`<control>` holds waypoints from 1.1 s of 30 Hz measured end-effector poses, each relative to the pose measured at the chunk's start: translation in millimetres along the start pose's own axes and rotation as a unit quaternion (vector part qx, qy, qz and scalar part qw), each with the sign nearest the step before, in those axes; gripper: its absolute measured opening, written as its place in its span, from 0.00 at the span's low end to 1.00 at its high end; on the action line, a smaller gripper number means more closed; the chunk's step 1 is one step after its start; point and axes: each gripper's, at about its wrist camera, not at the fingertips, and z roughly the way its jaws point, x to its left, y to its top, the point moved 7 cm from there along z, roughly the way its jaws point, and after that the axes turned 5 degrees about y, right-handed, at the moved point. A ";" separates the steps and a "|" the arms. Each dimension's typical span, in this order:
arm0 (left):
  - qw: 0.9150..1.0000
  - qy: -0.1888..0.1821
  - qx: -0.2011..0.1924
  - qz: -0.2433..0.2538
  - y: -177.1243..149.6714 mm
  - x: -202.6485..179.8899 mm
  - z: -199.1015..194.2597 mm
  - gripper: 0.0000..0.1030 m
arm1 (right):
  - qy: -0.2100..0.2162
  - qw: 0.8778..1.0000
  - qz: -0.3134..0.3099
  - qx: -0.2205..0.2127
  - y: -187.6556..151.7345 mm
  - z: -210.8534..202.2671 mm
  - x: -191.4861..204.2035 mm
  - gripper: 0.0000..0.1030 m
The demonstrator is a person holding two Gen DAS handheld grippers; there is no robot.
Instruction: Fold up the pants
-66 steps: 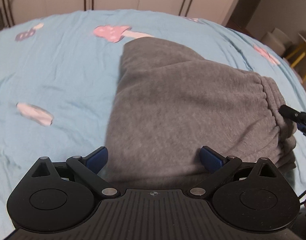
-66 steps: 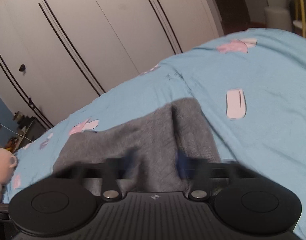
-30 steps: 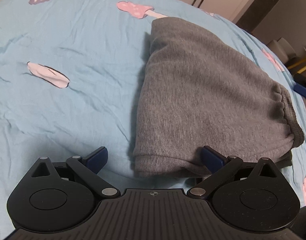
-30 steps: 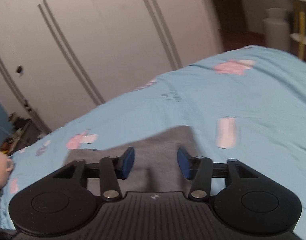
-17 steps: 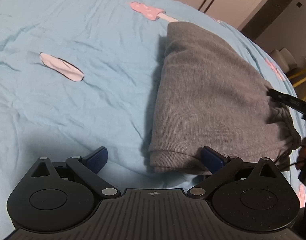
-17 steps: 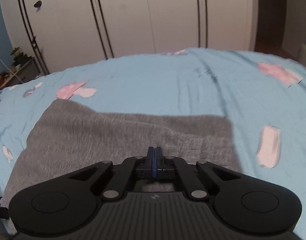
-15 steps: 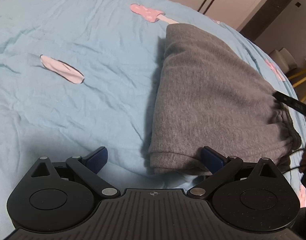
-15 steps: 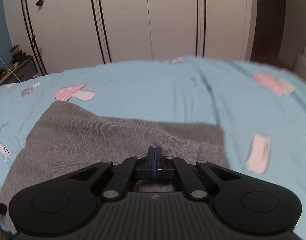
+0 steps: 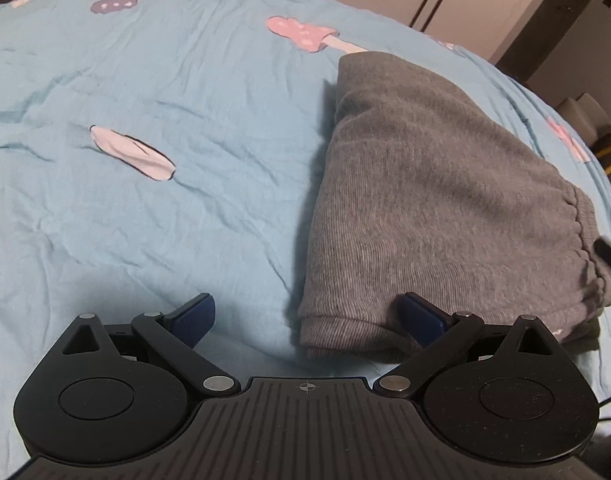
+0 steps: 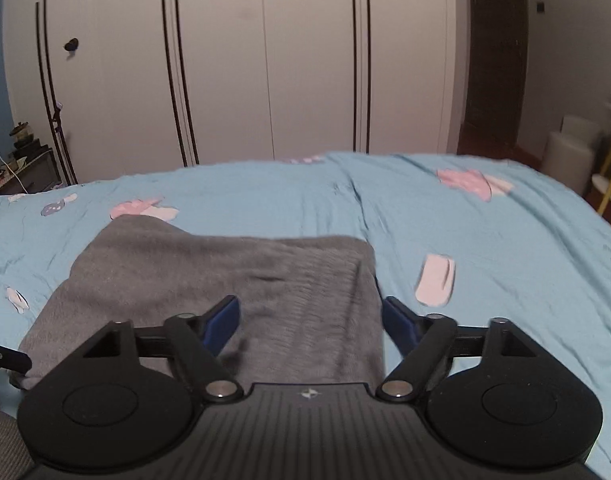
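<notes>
Grey sweatpants (image 9: pixel 433 200) lie folded on a blue mushroom-print bedsheet (image 9: pixel 145 208); the left gripper (image 9: pixel 309 316) stands wide beside them, while the right gripper (image 10: pixel 311 320), jaws just opened wide, straddles their edge.

Pants (image 9: pixel 425 184): grey ribbed knit cloth, matt. Bedsheet (image 9: pixel 185 80): thin blue crinkled cloth.

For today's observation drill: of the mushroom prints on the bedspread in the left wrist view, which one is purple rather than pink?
The purple mushroom print at the far left edge of the bedspread; the mushroom print just beyond the folded grey pants is pink.
</notes>
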 end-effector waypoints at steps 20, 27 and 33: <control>0.999 -0.010 -0.048 0.013 51.6 31.3 -19.2 0.99 | 0.004 0.997 0.036 0.065 -9.4 -0.4 -33.1 0.95; 0.991 -0.117 -0.008 0.056 60.2 -3.6 15.4 0.99 | 0.103 0.966 0.220 0.085 -10.7 1.3 -83.5 0.95; 0.979 -0.198 0.056 0.010 61.0 -9.3 52.6 0.99 | 0.201 0.915 0.310 0.164 -35.5 42.6 -98.7 0.95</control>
